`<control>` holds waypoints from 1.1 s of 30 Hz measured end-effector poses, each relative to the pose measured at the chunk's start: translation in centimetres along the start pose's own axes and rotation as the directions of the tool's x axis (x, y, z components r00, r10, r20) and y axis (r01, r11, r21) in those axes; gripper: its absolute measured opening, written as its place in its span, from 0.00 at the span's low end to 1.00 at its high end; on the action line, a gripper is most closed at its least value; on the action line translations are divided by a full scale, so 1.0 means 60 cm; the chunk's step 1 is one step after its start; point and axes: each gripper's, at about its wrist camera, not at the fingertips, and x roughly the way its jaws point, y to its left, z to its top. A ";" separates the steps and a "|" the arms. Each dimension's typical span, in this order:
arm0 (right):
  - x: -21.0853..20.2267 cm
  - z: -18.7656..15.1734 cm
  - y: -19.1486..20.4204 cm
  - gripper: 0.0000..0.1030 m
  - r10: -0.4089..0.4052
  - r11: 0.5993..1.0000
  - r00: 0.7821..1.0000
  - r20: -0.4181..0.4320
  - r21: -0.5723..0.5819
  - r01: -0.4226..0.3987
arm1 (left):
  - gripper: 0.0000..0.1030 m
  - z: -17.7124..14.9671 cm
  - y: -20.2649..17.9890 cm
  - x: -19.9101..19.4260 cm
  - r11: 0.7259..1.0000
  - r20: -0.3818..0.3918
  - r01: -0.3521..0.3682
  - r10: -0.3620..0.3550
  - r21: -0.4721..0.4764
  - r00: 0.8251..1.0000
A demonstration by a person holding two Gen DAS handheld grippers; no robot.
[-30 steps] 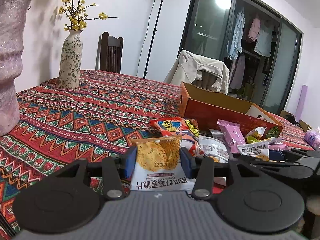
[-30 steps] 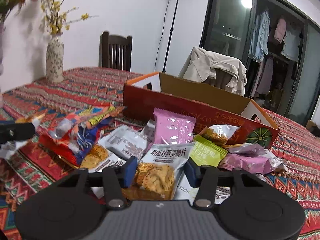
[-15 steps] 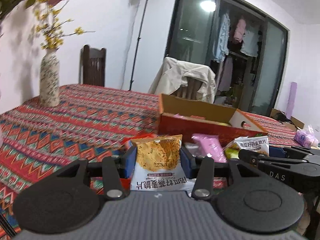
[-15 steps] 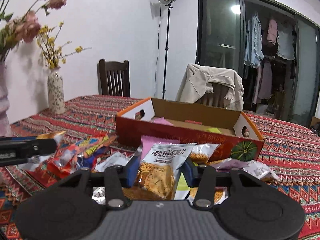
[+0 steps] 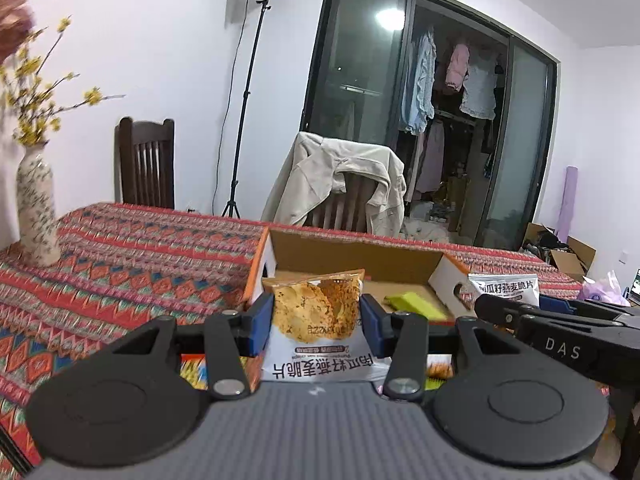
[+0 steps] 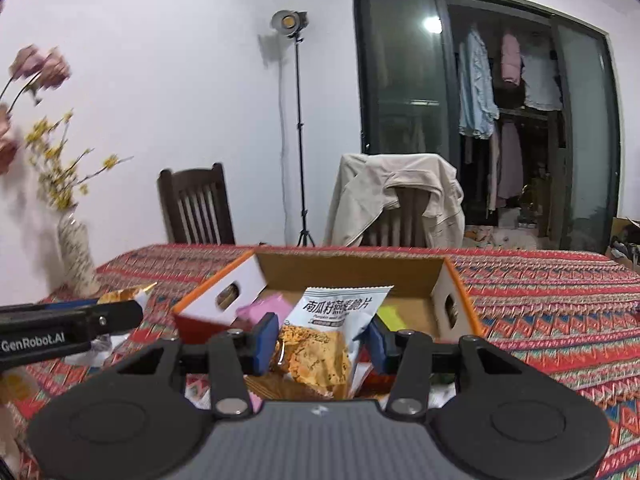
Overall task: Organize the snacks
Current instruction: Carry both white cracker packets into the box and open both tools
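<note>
Here my left gripper [image 5: 317, 322] and right gripper [image 6: 323, 338] each pinch a light, crinkly, slippery, crushable snack packet [image 5: 318, 332] mid-body, the box [image 6: 352, 270] just ahead.

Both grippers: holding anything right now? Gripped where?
Left gripper: oat-crisp packet, pinched across its side edges, printed end nearest the camera. Right gripper: matching packet, pinched at its sides around mid-height.
</note>
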 end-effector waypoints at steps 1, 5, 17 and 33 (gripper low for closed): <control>0.006 0.007 -0.006 0.44 -0.007 1.000 1.000 0.005 0.004 0.006 | 0.46 0.006 -0.004 0.008 1.000 0.000 -0.003 0.003 0.004 1.000; 0.031 0.032 -0.029 0.44 -0.020 1.000 0.999 0.026 0.019 0.019 | 0.46 0.036 -0.020 0.048 1.000 -0.003 -0.014 0.014 0.019 1.000; 0.146 0.075 -0.070 0.44 -0.055 0.997 0.998 0.012 0.057 0.055 | 0.46 0.080 -0.038 0.174 0.997 -0.034 -0.080 0.080 -0.009 0.996; 0.252 0.025 -0.121 0.45 -0.055 0.994 0.997 -0.046 0.090 0.059 | 0.47 0.023 -0.039 0.280 0.992 -0.083 -0.106 0.111 0.073 0.990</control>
